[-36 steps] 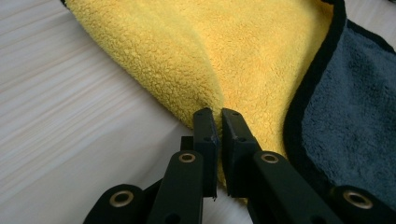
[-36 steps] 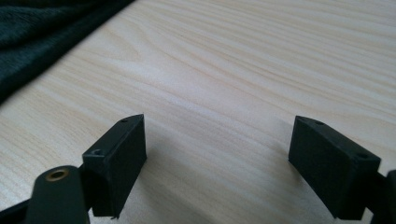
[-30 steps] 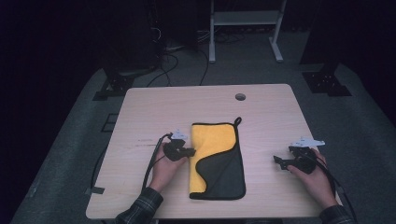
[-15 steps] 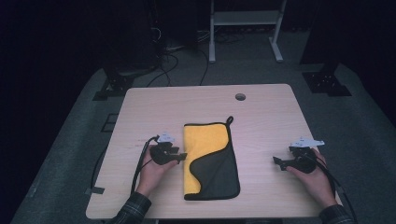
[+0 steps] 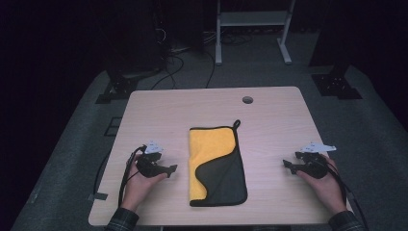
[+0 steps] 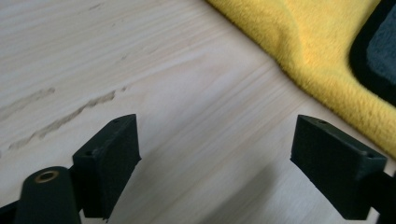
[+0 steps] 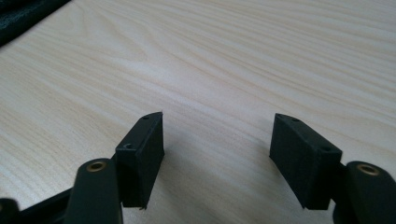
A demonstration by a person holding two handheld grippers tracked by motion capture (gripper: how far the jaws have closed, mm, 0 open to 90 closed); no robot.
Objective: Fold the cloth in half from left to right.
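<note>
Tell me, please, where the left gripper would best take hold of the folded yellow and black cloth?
Probably the cloth's yellow left edge, approached from the left along the table. That plush folded edge lies nearest the left gripper, whose open jaws already face it.

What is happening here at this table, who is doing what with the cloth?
A person holds a two-jaw gripper in each hand at a wooden table. A yellow and dark grey cloth lies folded in the middle. The left gripper sits just beside the cloth's yellow edge; its jaws have just been opening and nothing is between them. The right gripper rests far from the cloth, open, its jaws having just closed a little on nothing.
</note>
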